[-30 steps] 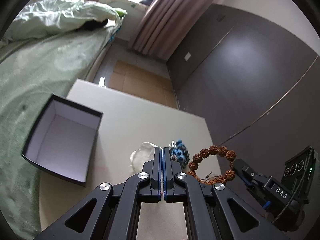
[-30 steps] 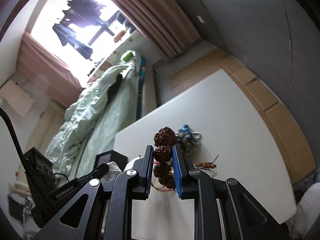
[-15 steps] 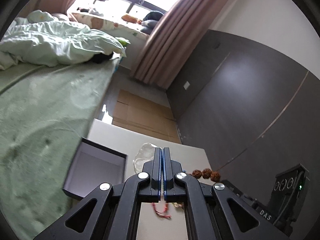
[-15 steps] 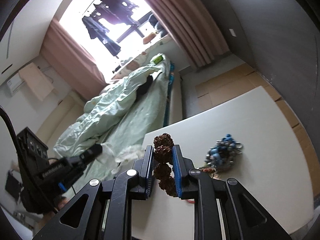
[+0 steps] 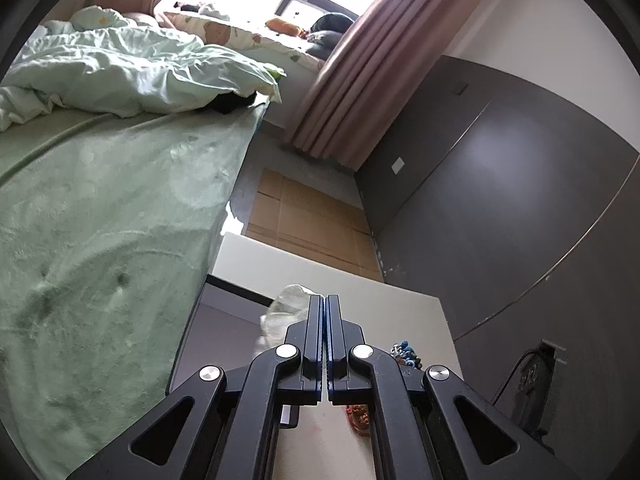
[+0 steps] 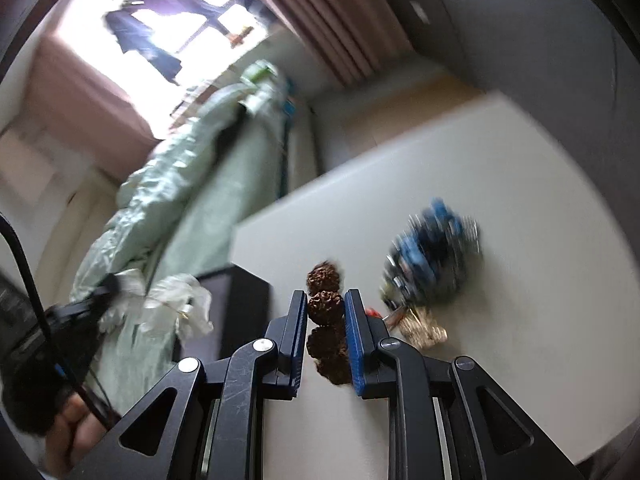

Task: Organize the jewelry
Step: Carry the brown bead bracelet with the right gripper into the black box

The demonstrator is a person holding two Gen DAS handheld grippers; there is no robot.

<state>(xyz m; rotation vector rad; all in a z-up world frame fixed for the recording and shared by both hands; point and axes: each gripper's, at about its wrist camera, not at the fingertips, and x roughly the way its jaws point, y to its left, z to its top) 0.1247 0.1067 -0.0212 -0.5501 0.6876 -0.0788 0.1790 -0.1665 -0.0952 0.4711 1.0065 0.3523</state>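
My right gripper [image 6: 325, 300] is shut on a bracelet of rough brown seed beads [image 6: 325, 307], held above the white table [image 6: 500, 152]. A blue beaded bracelet [image 6: 434, 260] lies to its right, with a small gold piece [image 6: 424, 330] and a red cord [image 6: 372, 312] beside it. The dark open box [image 6: 240, 300] stands just left of the gripper. My left gripper [image 5: 324, 300] is shut with nothing between its pads, above the box [image 5: 224, 332]. The blue bracelet [image 5: 406, 354] and a reddish piece [image 5: 358, 420] show past its right finger.
A crumpled clear plastic bag [image 5: 286, 312] lies by the box and also shows in the right wrist view [image 6: 180, 300]. A green bed [image 5: 100, 220] borders the table on the left. Dark wardrobe doors [image 5: 500, 200] stand to the right. Cardboard [image 5: 304, 216] covers the floor beyond.
My right gripper has lifted the brown bracelet off the table and swung left toward the box. My left gripper has tilted up and back; it stays shut.
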